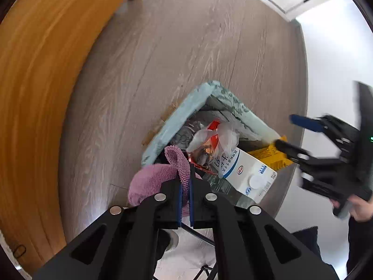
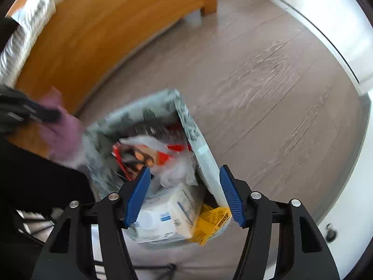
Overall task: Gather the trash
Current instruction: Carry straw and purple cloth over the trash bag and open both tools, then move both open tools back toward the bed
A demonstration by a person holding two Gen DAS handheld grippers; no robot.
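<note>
Left wrist view: left gripper (image 1: 185, 182) nearest, pointing steeply down, jaws closed tight on a fold of purple cloth (image 1: 153, 182), pinched between the blue pads. Cloth bunched just above the near corner of the bin (image 1: 177, 116), hanging partly over its rim. Bin pale green, patterned, open-topped, standing on grey wood floor (image 1: 186, 46). Inside the bin: white carton (image 1: 244, 172) lying tilted at the near side, clear plastic bag (image 1: 221, 137) and red wrapper (image 1: 213, 126) toward the middle, yellow packet (image 1: 272, 156) poking over the right rim. Right of the bin, right gripper (image 1: 283, 131) held by a hand (image 1: 359, 207), blurred, jaws spread, nothing between them. Beyond the bin, bare floor; left of it, orange wooden furniture (image 1: 35, 93); far right, white wall.

Right wrist view: right gripper (image 2: 183, 193) just above the bin (image 2: 139, 112), blue pads wide apart, gripping nothing, carton (image 2: 167, 214) and yellow packet (image 2: 209, 221) directly below. Left of the bin, cloth (image 2: 63, 128) and left gripper (image 2: 44, 115), both blurred. Past the bin, floor (image 2: 268, 70), then furniture (image 2: 105, 23).
</note>
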